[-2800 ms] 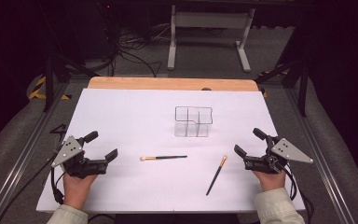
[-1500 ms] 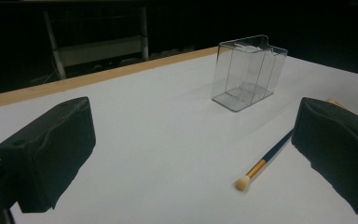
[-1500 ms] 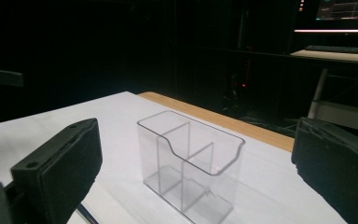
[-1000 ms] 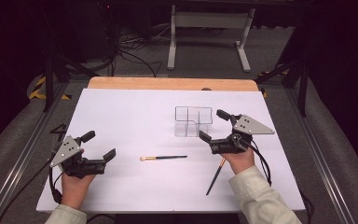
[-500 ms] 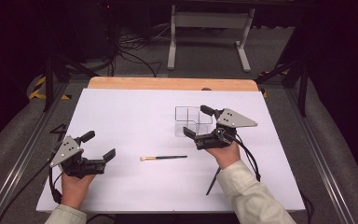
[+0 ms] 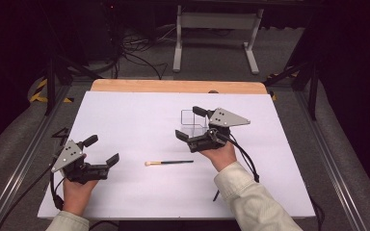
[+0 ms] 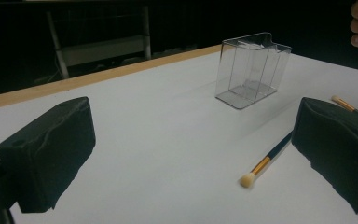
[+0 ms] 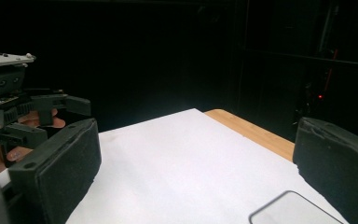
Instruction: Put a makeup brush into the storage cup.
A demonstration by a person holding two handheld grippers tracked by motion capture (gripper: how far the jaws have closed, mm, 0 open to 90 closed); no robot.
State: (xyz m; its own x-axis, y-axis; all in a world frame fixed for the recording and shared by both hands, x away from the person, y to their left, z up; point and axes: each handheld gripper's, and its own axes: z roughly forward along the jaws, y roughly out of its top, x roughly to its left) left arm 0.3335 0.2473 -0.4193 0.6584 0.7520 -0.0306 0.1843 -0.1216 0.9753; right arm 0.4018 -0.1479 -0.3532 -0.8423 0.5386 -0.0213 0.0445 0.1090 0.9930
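The room is dark, its far walls lost in black. A worktop [image 6: 125, 110] covered in a white sheet stands in the middle, lit evenly from above; a strip of bare light wood [image 6: 173, 86] shows along its far edge. Beyond it, on a grey floor [image 6: 212, 57], stands a pale metal stand [image 6: 217, 21] with two legs and a crossbar. Black cables [image 6: 135, 53] lie tangled on the floor to its left. Grey padding [image 6: 9, 139] flanks the worktop on both sides, with metal rails [image 6: 24, 159] running along its edges. Yellow and black tape [image 6: 41, 91] marks the floor at far left. A small red light [image 8: 320, 97] glows in the darkness.
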